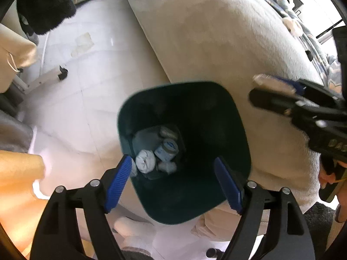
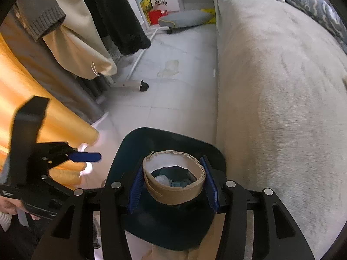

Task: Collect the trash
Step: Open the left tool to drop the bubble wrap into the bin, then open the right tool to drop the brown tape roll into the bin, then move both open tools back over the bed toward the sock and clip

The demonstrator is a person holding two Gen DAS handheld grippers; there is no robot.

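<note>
A dark green trash bin (image 1: 190, 197) stands on the floor beside a sofa. Inside it lie crumpled white tissues (image 1: 144, 161) and a small blue-labelled can (image 1: 166, 150). My left gripper (image 1: 173, 182) is open and empty, held above the bin's near rim. My right gripper (image 2: 173, 184) is shut on a brown cardboard tube (image 2: 173, 192), held end-on right over the bin (image 2: 134, 143); the trash shows through the tube. The right gripper also shows in the left wrist view (image 1: 279, 91) at the right; the left gripper also shows in the right wrist view (image 2: 86, 157) at the left.
A beige sofa (image 1: 216, 43) runs along the right of the bin. Hanging clothes (image 2: 71, 43) and an orange fabric (image 2: 32, 108) fill the left. A wheeled rack foot (image 2: 143, 87) and a flat scrap (image 2: 169, 68) lie on the tiled floor.
</note>
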